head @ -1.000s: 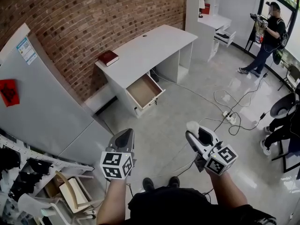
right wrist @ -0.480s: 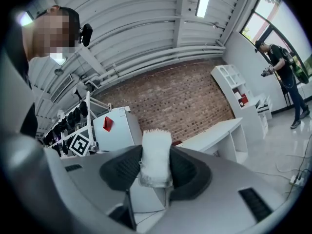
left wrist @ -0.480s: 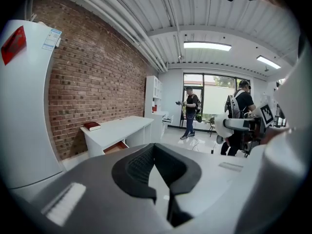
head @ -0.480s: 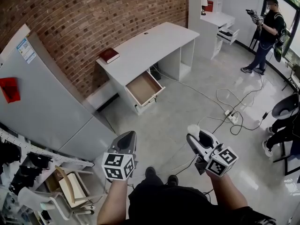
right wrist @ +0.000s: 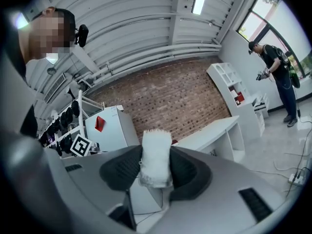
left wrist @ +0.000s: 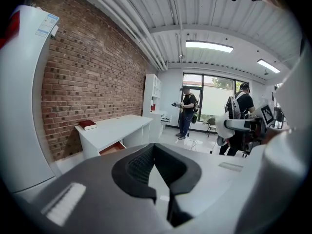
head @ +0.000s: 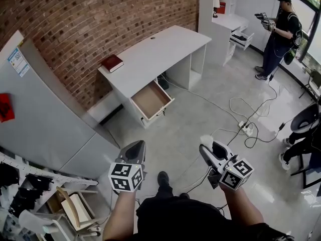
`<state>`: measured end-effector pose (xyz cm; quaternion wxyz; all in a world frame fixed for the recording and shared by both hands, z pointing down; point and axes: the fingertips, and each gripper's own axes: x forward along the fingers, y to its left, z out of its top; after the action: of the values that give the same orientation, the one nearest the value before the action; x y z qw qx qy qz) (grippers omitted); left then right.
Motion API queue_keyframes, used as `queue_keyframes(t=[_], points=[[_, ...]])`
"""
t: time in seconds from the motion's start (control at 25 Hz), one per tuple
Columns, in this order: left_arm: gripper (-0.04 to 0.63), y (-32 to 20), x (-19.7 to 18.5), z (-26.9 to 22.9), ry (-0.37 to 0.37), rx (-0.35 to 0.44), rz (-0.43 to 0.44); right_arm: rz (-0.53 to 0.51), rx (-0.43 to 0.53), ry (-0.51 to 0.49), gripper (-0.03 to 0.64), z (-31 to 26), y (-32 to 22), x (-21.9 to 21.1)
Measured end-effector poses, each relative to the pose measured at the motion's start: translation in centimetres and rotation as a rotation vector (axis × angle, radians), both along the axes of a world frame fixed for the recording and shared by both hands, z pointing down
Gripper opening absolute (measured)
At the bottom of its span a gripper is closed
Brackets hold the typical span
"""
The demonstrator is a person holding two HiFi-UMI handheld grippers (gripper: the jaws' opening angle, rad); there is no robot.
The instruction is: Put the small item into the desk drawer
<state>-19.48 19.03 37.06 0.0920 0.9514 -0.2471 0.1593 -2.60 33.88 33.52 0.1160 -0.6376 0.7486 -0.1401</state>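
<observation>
The right gripper (head: 211,147) is seen closed on the small white item (right wrist: 156,155): the soft-looking roll is pinched between the two dark pads and stands up past the fingertips, its long axis running along the jaws. The left gripper (head: 133,152) is held with its jaws together, and nothing is seen between them.

The desk drawer (head: 152,99) is taken as the landmark. It is pulled out of the white desk (head: 155,54), open at the top, and no contents can be made out in it. In the head view both grippers are found well apart from the drawer, on its open front side, across bare floor. The left gripper lies nearer to the drawer and almost straight out from its front. The right gripper, with the item, is set off further to the right, so the drawer lies ahead of it and to its left.

The carry is judged to be only under way. The loaded gripper would have to be brought forward and leftward over the drawer's front edge before any release.
</observation>
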Motion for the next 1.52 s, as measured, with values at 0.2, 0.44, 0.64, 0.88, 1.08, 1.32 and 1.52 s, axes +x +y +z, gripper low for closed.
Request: queue_keyframes(t=[0.2,0.44,0.64,0.88,1.08,1.32,1.52], points=[[0.011,-4.3,1.5,-0.1,0.002,0.005,0.022,0.022,-0.018,-0.016,0.161,0.4,-4.3,1.7],[0.012,-10.6,1.6,1.0,-0.004,-0.028,0.007,-0.027,-0.029,-0.01,0.161,0.4,-11.7,0.6],[0.012,-15.0,1.3,2.3,-0.003,-0.062,0.008,-0.054,-0.059,-0.002,0.161,0.9,-16.7,-0.6],[0.011,-19.1,0.9,2.4,0.016,-0.071,0.02,-0.048,-0.096,0.026,0.161,0.5,-20.4,-1.4],[0.012,-20.6,0.9,2.1,-0.025,0.0,0.048,-0.03,-0.094,0.033,0.161,-0.2,-22.2,-1.5],[0.012,-21.0,1.3,3.4,-0.044,-0.02,0.062,-0.026,-0.096,0.022,0.161,0.6,-22.9,-1.0],[0.012,-22.1,2.9,4.1,-0.069,-0.036,0.057,-0.013,-0.087,-0.014,0.161,1.7,-24.2,1.8]])
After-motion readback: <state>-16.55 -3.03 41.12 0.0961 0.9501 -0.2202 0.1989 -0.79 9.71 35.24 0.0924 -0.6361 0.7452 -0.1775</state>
